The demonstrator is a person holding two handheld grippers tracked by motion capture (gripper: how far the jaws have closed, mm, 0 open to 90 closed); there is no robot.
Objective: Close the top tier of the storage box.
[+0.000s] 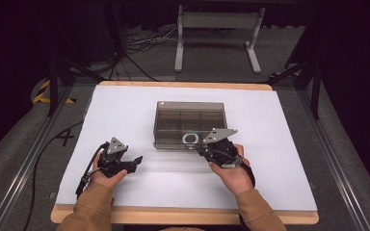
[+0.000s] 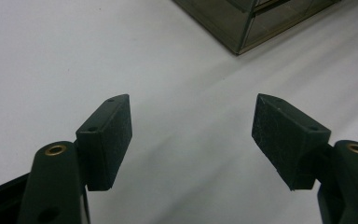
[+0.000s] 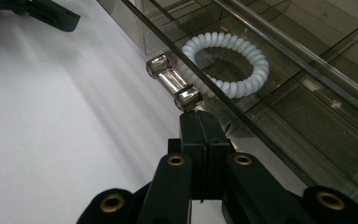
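Two tools — left (image 1: 136,159), right (image 3: 199,117) — one smoky drawer box (image 1: 190,113), one handle (image 3: 174,88), apparently one coiled hair tie (image 3: 228,63).

Left claw (image 2: 192,135) gaping wide — right claw (image 3: 200,122) pinched tight, empty.

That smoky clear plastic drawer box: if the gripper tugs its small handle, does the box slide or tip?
The smoky clear plastic drawer box looks thin-walled and nearly empty, holding a white coiled hair tie, so it is probably light. On the smooth white table cover it may slide rather than tip, being low and wide. The right hand-held gripper, shut, sits at its glossy handle, which may be slippery.
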